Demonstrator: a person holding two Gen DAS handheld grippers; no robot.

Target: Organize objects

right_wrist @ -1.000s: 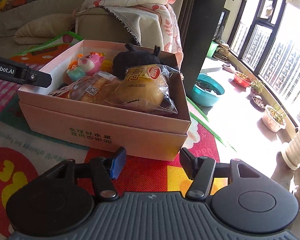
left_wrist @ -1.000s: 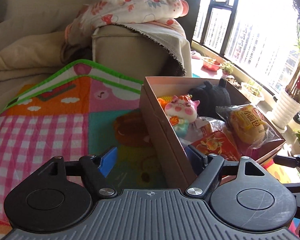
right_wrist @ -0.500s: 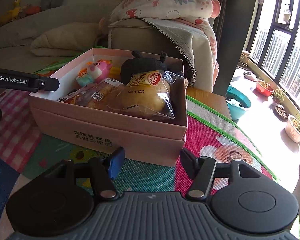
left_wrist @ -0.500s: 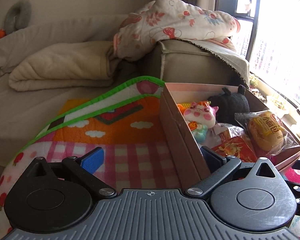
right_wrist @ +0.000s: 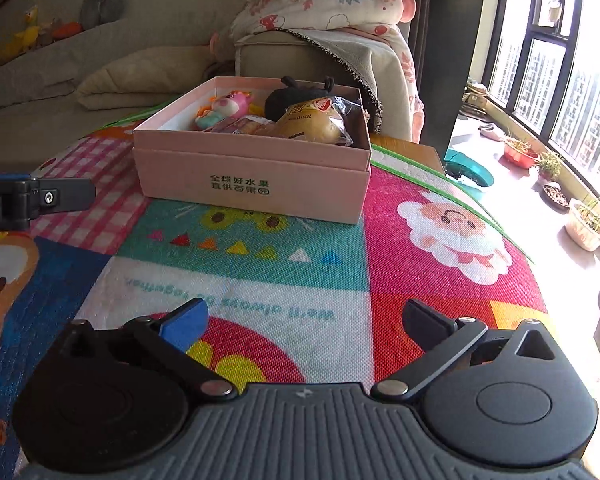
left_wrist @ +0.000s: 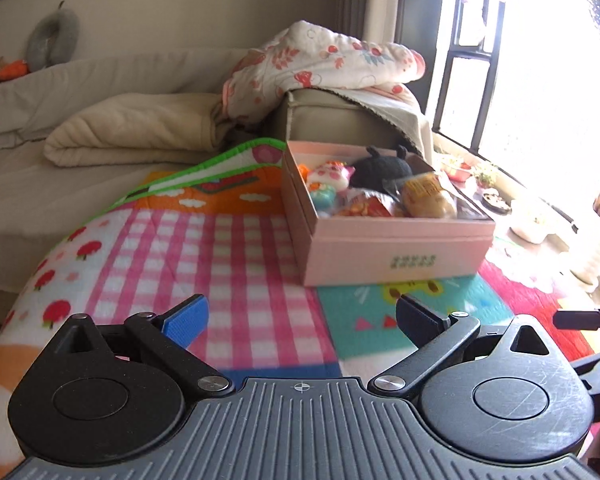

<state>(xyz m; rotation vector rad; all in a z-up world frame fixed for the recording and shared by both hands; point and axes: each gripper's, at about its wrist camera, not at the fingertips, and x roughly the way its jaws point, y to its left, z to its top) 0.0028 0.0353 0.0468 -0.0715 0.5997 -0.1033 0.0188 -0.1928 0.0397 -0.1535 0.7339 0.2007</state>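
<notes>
Box (right_wrist: 252, 168) with toys and snacks stands on the play mat (right_wrist: 420, 280).
Your left tool (left_wrist: 300, 320) is wide open and empty; your right tool (right_wrist: 304, 320) is opening, empty too.

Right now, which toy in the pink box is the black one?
The round black plush with two small ears, at the back of the pink box. The other toy, a pink-faced figurine, sits to its left.

Beige sofa (left_wrist: 80, 92) by bright windows (right_wrist: 560, 60), colourful play mat (right_wrist: 440, 240).
</notes>
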